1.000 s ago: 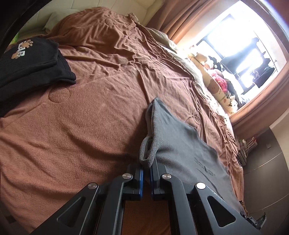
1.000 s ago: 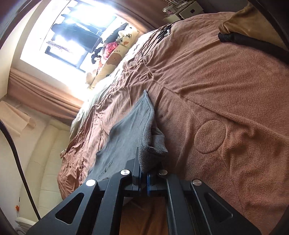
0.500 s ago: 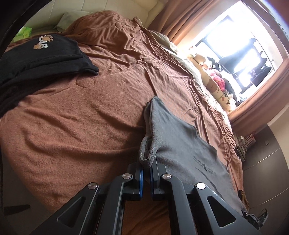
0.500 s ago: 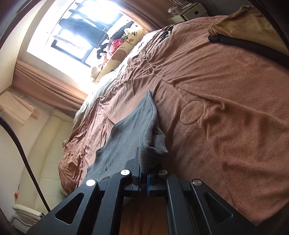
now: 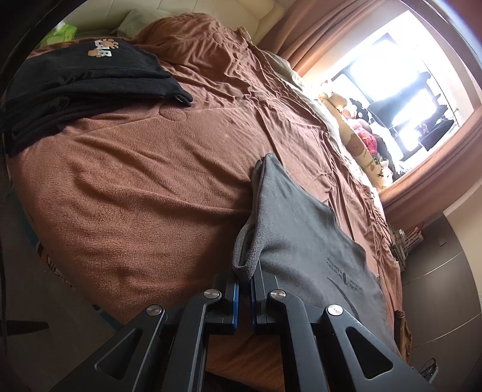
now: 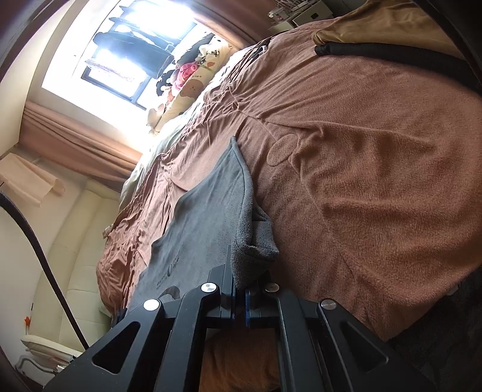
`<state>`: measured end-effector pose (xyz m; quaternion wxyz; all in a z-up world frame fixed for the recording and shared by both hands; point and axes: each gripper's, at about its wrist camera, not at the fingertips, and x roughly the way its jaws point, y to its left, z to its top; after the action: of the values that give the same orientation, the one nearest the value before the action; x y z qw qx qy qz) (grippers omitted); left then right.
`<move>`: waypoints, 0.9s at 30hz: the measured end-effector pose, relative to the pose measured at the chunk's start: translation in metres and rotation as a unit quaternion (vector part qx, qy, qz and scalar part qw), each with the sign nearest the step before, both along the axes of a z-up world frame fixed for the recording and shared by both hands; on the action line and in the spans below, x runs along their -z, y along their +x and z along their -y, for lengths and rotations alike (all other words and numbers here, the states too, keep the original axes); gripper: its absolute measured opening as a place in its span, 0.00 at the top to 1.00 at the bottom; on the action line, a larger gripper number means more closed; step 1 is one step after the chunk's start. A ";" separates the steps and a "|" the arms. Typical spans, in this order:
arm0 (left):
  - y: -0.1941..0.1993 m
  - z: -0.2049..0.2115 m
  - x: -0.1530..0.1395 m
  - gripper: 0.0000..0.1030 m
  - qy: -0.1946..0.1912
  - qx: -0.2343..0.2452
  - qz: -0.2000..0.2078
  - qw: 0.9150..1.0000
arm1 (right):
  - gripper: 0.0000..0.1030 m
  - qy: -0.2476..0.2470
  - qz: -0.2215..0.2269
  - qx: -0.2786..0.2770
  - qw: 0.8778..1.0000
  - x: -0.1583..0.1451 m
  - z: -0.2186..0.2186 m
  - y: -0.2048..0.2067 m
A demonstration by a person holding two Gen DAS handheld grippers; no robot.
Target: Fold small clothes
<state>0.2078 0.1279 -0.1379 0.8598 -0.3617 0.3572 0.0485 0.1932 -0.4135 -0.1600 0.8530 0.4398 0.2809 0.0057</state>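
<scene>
Fingers of the left gripper (image 5: 244, 282) are closed on a folded corner of the grey garment (image 5: 304, 238); we see the cloth bunched into a small loop right at the blue pads. Fingers of the right gripper (image 6: 241, 289) are likewise clamped on another bunched corner of the same grey garment (image 6: 208, 217), with a thick wad of fleece standing up between the tips.

The garment stretches away from both grippers as a long, flat panel, doubled over along one edge, tapering to a point farther up the bed. Small printed lettering and a curved mark show on its surface near the held end. It lies over the brown fleece blanket (image 5: 135, 181) that covers the bed, touching it along its length.

On the left wrist view we note a stack of black clothes (image 5: 75, 87) well apart from the grey piece, near the head of the bed, the top one bearing a paw-print logo. Beyond it, a cream padded headboard (image 5: 229, 12). Along the far side of the bed a row of plush toys (image 5: 358, 141) sits beneath a bright window (image 5: 400, 78) with brown curtains (image 6: 75, 141).

On the right wrist view, a black hose-like tube (image 6: 391, 54) lies across the far corner of the blanket.
</scene>
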 end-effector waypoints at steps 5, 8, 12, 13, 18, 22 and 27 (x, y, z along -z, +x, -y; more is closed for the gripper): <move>-0.009 -0.007 0.004 0.95 -0.010 0.000 0.005 1.000 | 1.00 -0.006 0.000 0.002 1.000 -0.003 -0.004 -0.012; -0.010 -0.008 0.015 0.95 -0.013 0.004 -0.005 1.000 | 1.00 -0.018 -0.004 -0.002 1.000 -0.002 -0.009 -0.016; -0.011 -0.006 0.039 0.95 -0.032 0.002 -0.030 0.999 | 0.99 -0.026 -0.039 -0.014 0.999 0.012 -0.012 -0.013; -0.012 -0.004 0.044 0.94 -0.034 0.003 -0.036 0.999 | 0.98 -0.029 -0.045 -0.014 0.998 0.014 -0.011 -0.013; -0.017 -0.004 0.058 0.84 -0.045 0.005 -0.057 0.997 | 0.91 -0.047 -0.056 -0.012 0.997 0.007 -0.010 -0.018; -0.020 -0.005 0.061 0.64 -0.061 0.016 -0.042 0.997 | 0.74 -0.047 -0.063 0.001 0.997 0.003 -0.001 -0.030; -0.020 0.000 0.059 0.51 -0.072 0.032 -0.026 0.997 | 0.58 -0.095 -0.057 0.021 0.994 -0.014 -0.002 -0.054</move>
<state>0.1881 0.1274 -0.1965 0.8229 -0.4096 0.3937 0.0050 0.1393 -0.4115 -0.1461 0.8734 0.3626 0.3188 -0.0639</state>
